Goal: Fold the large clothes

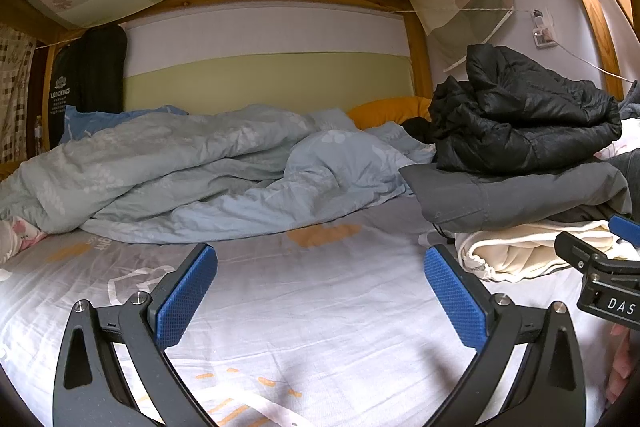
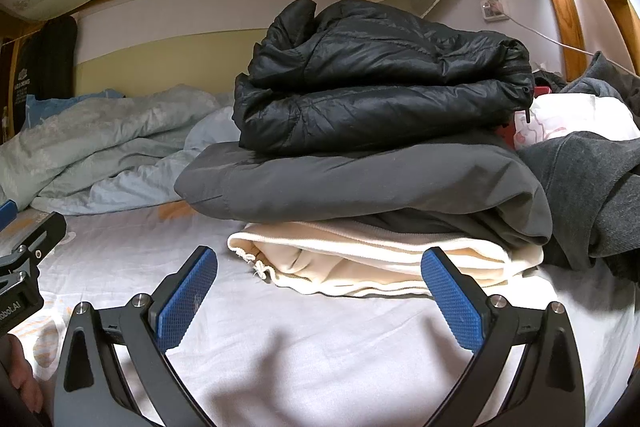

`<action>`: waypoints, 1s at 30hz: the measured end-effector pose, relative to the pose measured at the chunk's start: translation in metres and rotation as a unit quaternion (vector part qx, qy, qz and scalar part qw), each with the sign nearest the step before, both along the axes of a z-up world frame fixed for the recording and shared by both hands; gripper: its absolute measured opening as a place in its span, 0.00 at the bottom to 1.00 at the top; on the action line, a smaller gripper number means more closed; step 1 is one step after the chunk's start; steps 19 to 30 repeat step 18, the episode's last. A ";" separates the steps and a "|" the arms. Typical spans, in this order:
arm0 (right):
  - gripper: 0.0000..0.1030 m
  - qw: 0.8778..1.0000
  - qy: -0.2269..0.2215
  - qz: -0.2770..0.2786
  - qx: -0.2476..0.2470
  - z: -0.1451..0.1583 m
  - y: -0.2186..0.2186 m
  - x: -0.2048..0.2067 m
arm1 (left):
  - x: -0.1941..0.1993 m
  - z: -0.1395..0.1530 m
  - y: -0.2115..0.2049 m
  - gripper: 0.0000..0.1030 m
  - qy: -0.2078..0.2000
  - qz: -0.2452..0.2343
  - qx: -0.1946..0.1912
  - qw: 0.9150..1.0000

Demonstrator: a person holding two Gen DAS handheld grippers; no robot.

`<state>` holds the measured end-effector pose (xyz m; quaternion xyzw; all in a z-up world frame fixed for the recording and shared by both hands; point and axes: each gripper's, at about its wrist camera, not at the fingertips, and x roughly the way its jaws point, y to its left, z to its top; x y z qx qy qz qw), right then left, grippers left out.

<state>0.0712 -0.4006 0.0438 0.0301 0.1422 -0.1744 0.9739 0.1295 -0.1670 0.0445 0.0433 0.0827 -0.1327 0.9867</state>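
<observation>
A stack of folded clothes sits on the bed: a black puffer jacket (image 2: 380, 83) on top, a grey jacket (image 2: 360, 183) under it, a cream garment (image 2: 360, 263) at the bottom. The stack also shows at the right of the left wrist view, with the black jacket (image 1: 528, 115) on top. My right gripper (image 2: 320, 267) is open and empty, just in front of the cream garment. My left gripper (image 1: 320, 267) is open and empty over the bare sheet (image 1: 320, 327), left of the stack. The right gripper shows at the right edge of the left wrist view (image 1: 600, 275).
A rumpled light-blue duvet (image 1: 180, 171) lies across the back of the bed. An orange pillow (image 1: 392, 111) sits by the wooden bed post (image 1: 418, 59). Loose dark grey clothes (image 2: 592, 187) and a white item (image 2: 572, 119) lie right of the stack. A black bag (image 1: 90, 75) hangs at back left.
</observation>
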 end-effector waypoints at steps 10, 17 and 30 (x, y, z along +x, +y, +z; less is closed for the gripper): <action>1.00 1.000 0.002 0.000 -0.002 0.000 0.000 0.001 | 0.001 0.000 -0.002 1.00 0.001 0.004 -0.003 1.000; 1.00 1.000 0.002 0.000 -0.002 0.000 0.001 0.001 | 0.000 0.000 -0.003 1.00 0.001 0.006 -0.003 1.000; 1.00 1.000 0.002 -0.001 -0.002 0.000 0.001 0.001 | 0.000 0.000 -0.003 1.00 0.001 0.006 -0.003 1.000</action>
